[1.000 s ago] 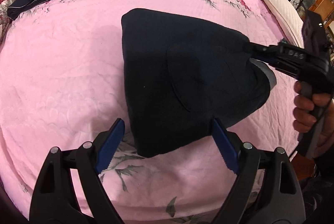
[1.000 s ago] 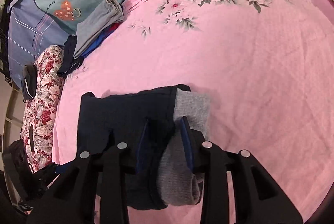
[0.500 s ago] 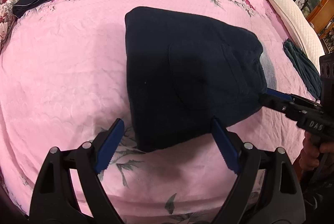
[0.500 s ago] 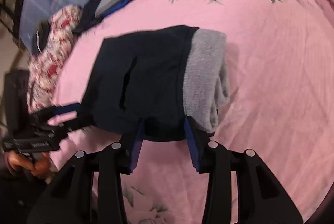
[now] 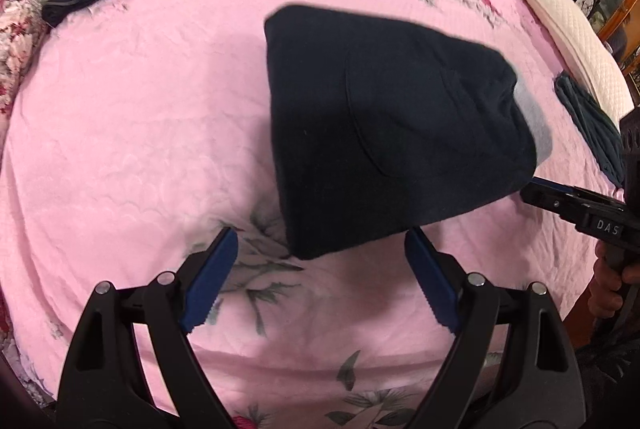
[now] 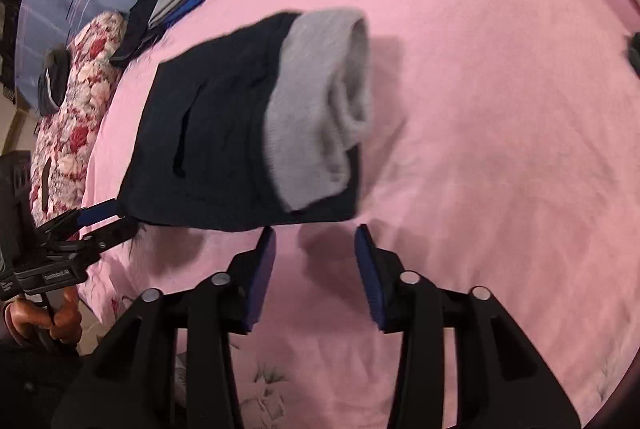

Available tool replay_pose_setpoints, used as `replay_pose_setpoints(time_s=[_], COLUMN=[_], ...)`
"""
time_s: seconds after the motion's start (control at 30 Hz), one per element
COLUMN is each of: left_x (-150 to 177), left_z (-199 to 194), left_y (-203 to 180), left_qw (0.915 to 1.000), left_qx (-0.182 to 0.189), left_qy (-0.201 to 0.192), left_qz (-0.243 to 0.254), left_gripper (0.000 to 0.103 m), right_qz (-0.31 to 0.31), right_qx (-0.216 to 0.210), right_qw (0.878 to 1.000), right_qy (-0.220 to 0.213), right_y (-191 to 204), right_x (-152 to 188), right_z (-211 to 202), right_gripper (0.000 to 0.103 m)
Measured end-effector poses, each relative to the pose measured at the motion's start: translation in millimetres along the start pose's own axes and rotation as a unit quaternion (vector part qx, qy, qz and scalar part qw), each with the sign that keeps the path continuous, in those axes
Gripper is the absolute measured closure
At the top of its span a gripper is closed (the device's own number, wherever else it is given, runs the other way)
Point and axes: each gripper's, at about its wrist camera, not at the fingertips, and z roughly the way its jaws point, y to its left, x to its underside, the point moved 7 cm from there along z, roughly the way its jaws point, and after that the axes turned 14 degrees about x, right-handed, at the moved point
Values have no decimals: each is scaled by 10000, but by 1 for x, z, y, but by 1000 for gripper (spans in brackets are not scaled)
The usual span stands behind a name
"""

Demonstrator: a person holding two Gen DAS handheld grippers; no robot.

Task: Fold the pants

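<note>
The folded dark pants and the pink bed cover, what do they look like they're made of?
The folded pants: soft matte knit, probably fleece, dark navy outside with a fuzzy grey lining showing at the open end. The pink bed cover: thin woven cloth, likely cotton, matte, finely wrinkled, with a faint embossed pattern and printed flowers.

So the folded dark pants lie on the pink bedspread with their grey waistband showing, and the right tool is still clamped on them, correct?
Not quite. The right tool is off the pants: the right wrist view shows its jaws apart, just opened, with only pink bedspread between them. The rest holds: the pants lie folded with the grey waistband showing.
</note>
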Motion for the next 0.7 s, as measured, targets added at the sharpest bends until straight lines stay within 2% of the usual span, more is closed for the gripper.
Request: replay_pose_setpoints(time_s=[0.07, 0.13, 0.23, 0.33, 0.4, 0.5, 0.53, 0.57, 0.63, 0.67, 0.7], left_x=[-6, -15, -33, -51, -61, -57, -51, -46, -42, -40, -40], left_z=[-13, -24, -28, -19, -3, 29, 42, 51, 51, 49, 44], left_y=[0, -3, -15, -31, -40, -41, -40, -38, -37, -37, -36], left_qw=[9998, 9991, 9975, 9963, 9963, 9988, 9995, 9995, 9988, 9988, 9991], left_qx=[-5, 130, 371, 324, 395, 203, 132, -3, -70, -89, -136], left_qy=[-209, -403, -609, -762, -715, -380, -192, -178, -393, -397, -378], left_qz=[45, 5, 27, 225, 260, 244, 231, 254, 298, 257, 130], left_gripper=[16, 16, 16, 16, 16, 16, 16, 15, 12, 12, 12], right_qz=[113, 19, -99, -20, -129, -393, -385, -363, -246, -221, -217], right_qx=[-337, -384, -227, -363, -494, -532, -624, -691, -396, -377, -502], right_qw=[9986, 9967, 9954, 9945, 9932, 9896, 9896, 9905, 9968, 9976, 9967], right_qy=[-394, -716, -925, -980, -1043, -1276, -1238, -1134, -652, -529, -607], right_y=[2, 6, 9, 11, 20, 34, 35, 31, 20, 16, 16], right_x=[-7, -15, -25, -33, -40, -58, -63, -65, -65, -64, -65], right_z=[-27, -48, -59, -59, -58, -51, -44, -36, 1, 10, 4], right_gripper=[58, 58, 58, 58, 58, 58, 57, 53, 53, 54, 54])
